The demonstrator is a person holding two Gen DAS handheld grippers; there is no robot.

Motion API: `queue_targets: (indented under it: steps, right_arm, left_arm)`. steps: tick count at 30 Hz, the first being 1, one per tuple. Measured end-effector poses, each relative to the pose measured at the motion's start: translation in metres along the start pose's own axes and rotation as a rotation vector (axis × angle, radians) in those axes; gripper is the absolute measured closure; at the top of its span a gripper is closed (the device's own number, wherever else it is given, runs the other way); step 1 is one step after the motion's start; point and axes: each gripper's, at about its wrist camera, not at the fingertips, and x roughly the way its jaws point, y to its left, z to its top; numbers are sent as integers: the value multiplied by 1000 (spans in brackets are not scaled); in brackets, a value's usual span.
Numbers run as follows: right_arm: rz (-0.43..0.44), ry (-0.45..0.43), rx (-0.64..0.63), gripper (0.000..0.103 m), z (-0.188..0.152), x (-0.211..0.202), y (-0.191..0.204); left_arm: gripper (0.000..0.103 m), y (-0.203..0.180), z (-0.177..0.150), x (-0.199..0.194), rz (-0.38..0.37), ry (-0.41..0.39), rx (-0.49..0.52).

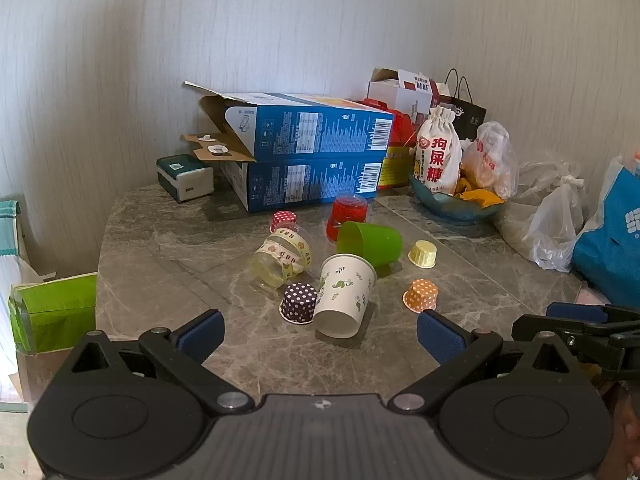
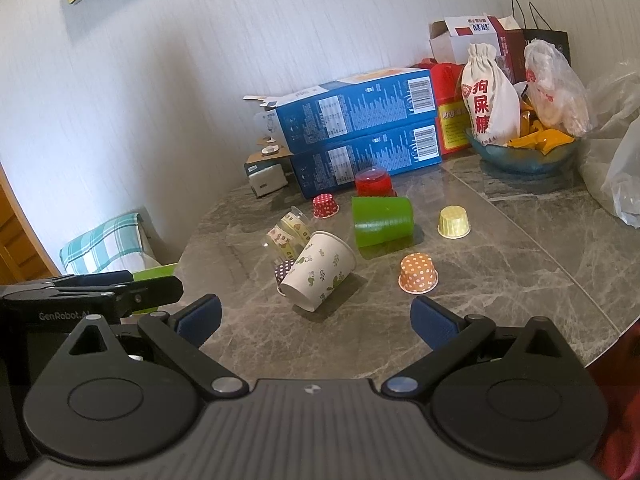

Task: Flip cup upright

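left wrist view: left claw (image 1: 318, 334) spread apart, empty; leaf-print paper cup (image 1: 345, 295) on its side on table (image 1: 160, 248), touching purple dotted cupcake liner (image 1: 298, 302) – risk: squeezing crushes thin wall, or liner gets knocked | right wrist view: right claw (image 2: 316, 320) also apart, empty; shows cup's open mouth facing away, hidden from left.

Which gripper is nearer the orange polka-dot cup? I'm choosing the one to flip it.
Probably the right gripper: the orange polka-dot cup sits just ahead of its right finger. The left gripper has it farther ahead, right of centre. Both are open and touch nothing.
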Motion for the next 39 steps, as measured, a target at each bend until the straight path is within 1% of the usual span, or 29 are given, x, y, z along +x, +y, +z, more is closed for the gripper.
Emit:
queue_targets:
  steps: [21, 39]
  right_arm:
    - [0, 6, -3, 1, 2, 0, 0]
    - [0, 18, 5, 1, 2, 4, -4]
  left_arm:
    - [0, 0, -1, -2, -1, -2, -5]
    - [0, 1, 0, 2, -3, 11, -8]
